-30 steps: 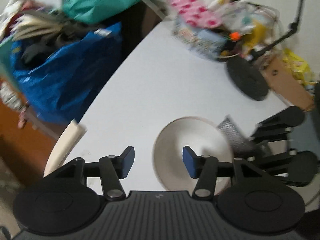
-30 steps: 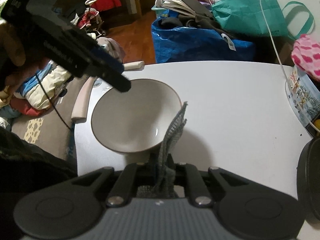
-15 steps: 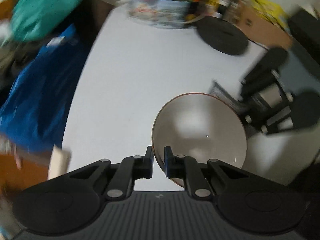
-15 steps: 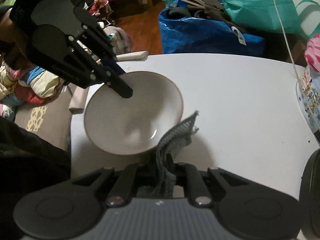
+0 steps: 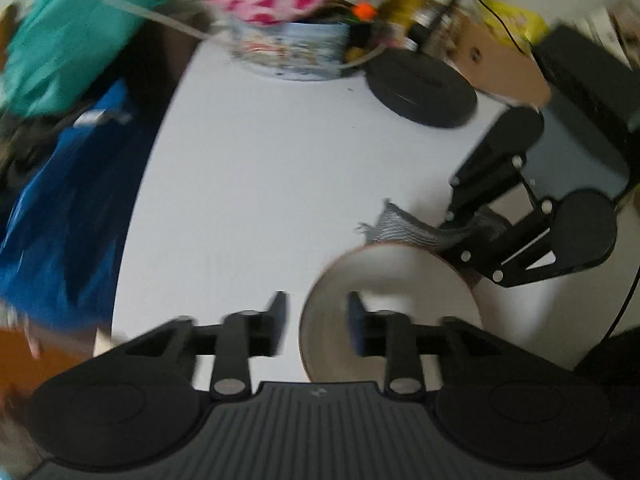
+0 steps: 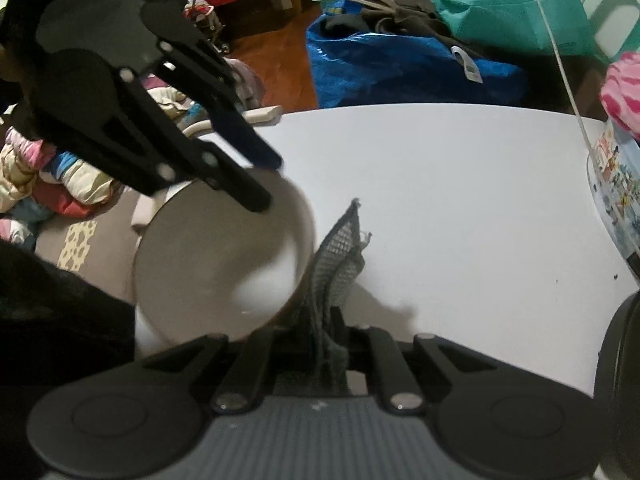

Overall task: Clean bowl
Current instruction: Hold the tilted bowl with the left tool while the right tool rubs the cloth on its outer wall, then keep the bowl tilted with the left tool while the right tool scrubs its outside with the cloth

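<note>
A pale bowl with a brown rim [image 5: 404, 296] sits on the white table [image 5: 256, 184]; it also shows in the right wrist view [image 6: 224, 264]. My left gripper [image 5: 316, 316] is open, its jaws straddling the bowl's left rim without touching, one finger outside and one inside. It also shows in the right wrist view [image 6: 264, 184]. My right gripper [image 6: 320, 340] is shut on a grey mesh cloth [image 6: 340, 256], held upright just right of the bowl. The cloth [image 5: 404, 228] and right gripper [image 5: 472, 220] show beyond the bowl in the left wrist view.
A patterned tin [image 5: 292, 48] with pink cloth, a black round base [image 5: 420, 88] and a cardboard box [image 5: 500, 68] crowd the table's far end. A blue bag [image 6: 400, 64] and teal bag [image 6: 512, 4] stand beside the table.
My left gripper was open, shut on the bowl's rim half a second ago, and has now opened again. The bowl has shifted nearer the cloth.
</note>
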Motion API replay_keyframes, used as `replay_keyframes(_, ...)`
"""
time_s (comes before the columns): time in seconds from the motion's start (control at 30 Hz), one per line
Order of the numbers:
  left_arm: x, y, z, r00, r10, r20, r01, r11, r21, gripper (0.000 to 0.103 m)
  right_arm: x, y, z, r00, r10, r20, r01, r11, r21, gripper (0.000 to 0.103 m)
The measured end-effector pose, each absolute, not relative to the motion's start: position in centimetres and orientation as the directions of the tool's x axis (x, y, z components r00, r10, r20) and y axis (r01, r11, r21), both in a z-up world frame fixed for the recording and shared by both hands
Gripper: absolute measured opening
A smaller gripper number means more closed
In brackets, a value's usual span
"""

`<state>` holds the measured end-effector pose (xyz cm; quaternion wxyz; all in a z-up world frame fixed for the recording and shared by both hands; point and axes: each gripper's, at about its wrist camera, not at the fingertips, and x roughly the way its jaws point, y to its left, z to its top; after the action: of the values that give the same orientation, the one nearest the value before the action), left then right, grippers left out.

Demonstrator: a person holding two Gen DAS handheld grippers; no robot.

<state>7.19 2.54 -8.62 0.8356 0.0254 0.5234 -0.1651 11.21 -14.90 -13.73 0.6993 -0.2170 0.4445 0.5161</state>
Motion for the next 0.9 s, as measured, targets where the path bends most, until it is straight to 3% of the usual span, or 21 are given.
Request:
replay_keyframes(0.2,4.5,5.0,-10.2,0.344,-0.317,-0.884,0.013,0.943,-0.333,0.049,10.1,-15.5,-13.5,0.067,0.537,-0.841,-0.916,0.366,0.161,0.01)
replay_keyframes(0.23,4.4,5.2,-10.5,0.341,-0.337,-0.878,-0.005,0.933,-0.36,0.04,10.1,-15.4,-13.4,0.068,0.536,-0.841,-0.918,0.364,0.158,0.01)
replay_keyframes(0.27,4.7,5.1,-10.5,0.34,-0.33,-0.881,0.015,0.938,-0.346,0.024,10.0,-15.3,-13.4,0.067,0.535,-0.842,-0.921,0.358,0.154,0.01)
replay_keyframes(0.33,5.2,4.9,-10.5,0.336,-0.315,-0.887,0.054,0.947,-0.316,0.013,10.0,-15.1,-13.4,0.065,0.534,-0.843,-0.927,0.344,0.146,0.01)
replay_keyframes(0.53,7.0,4.4,-10.5,0.327,-0.277,-0.903,0.197,0.955,-0.221,0.005,10.2,-13.9,-13.5,0.06,0.503,-0.862,-0.956,0.278,0.096,0.01)
replay_keyframes(0.7,9.8,2.4,-9.9,0.307,-0.274,-0.911,0.388,0.911,-0.143,0.01,11.1,-12.9,-13.5,0.046,0.502,-0.864,-0.968,0.237,0.087,0.009)
replay_keyframes(0.9,11.6,1.1,-9.5,0.336,-0.258,-0.906,0.394,0.912,-0.113,0.01,11.7,-13.7,-13.7,0.065,0.473,-0.878,-0.962,0.264,0.071,0.009)
